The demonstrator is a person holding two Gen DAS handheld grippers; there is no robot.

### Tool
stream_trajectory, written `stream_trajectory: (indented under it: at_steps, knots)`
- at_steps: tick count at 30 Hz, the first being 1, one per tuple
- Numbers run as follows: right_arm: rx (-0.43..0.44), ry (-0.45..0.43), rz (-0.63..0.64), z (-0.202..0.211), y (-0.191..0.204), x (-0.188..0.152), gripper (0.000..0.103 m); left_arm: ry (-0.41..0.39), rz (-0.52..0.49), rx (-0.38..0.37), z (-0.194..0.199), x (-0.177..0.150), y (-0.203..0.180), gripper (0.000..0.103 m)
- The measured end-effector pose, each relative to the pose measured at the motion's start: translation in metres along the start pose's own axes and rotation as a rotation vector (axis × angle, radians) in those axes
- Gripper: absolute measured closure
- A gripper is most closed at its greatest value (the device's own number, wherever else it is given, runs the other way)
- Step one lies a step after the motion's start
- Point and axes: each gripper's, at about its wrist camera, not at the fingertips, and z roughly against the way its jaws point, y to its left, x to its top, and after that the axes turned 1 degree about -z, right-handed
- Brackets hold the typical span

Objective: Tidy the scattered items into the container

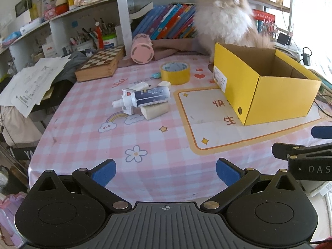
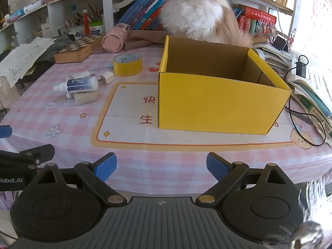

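Yellow box point(image 2: 217, 105) sits open-topped on the table w/ a fluffy cat point(image 2: 197, 10) right behind it; nothing seen inside. Scattered items lie left of the box: yellow tape roll point(image 1: 175, 73) near it, white charger plug point(image 2: 107, 77), spray bottle point(image 1: 143, 98) lying across a small block point(image 1: 155, 110) & a carton. Chessboard box point(image 1: 99, 64) & pink cup point(image 1: 142, 50) further back. Pink check tablecloth point(image 1: 103, 141), cluttered bookshelves behind. Left gripper point(image 1: 166, 172) & right gripper point(image 2: 161, 166) both w/ jaws wide apart, holding nothing
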Motion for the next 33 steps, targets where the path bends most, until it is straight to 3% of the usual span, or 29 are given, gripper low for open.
stream_trajectory:
  at_steps: [19,33]
  knots:
    - [0.018,0.012,0.005,0.000,-0.001,0.000,0.009,0.020,-0.015,-0.028,0.002,0.000,-0.003,0.000]
    - [0.038,0.012,0.020,-0.002,0.004,0.002,0.009,0.034,0.029,0.003,0.000,-0.002,0.009,0.000]
